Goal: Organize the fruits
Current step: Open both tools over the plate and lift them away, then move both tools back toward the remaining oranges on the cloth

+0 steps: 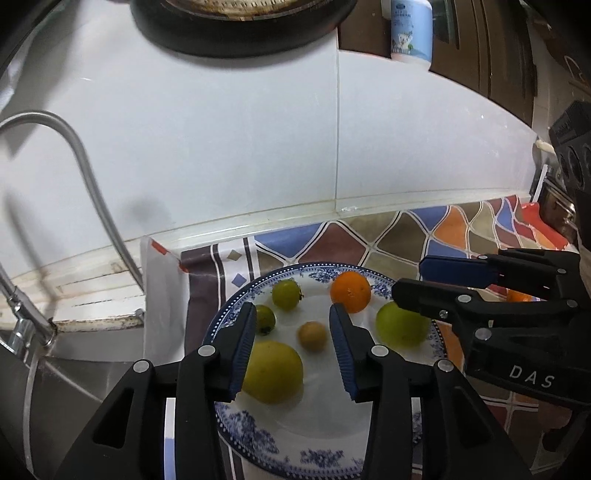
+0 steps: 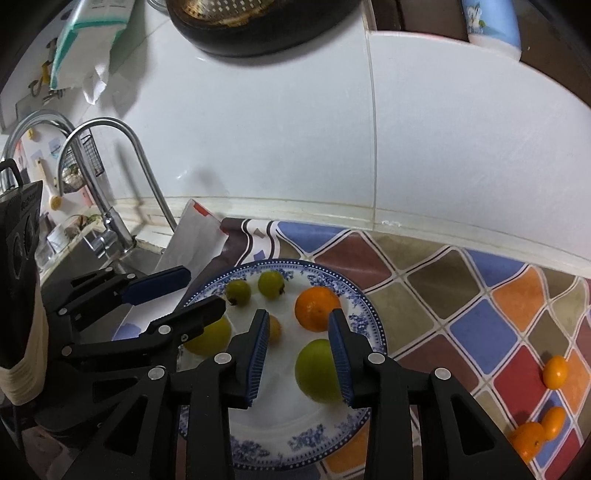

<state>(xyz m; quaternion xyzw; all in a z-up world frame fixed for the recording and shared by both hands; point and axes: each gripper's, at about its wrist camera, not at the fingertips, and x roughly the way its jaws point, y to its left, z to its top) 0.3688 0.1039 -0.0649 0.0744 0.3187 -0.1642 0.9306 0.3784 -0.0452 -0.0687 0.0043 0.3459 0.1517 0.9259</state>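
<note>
A blue-and-white plate on the patterned cloth holds an orange, a large green fruit, a large yellow-green fruit, two small green fruits and a small brown fruit. My left gripper is open and empty above the plate's left half. My right gripper is open and empty above the plate's right side, its right finger beside the large green fruit.
Three small orange fruits lie on the cloth to the right of the plate. A sink with a steel tap is at the left. A white tiled wall stands behind; a dark pan hangs above.
</note>
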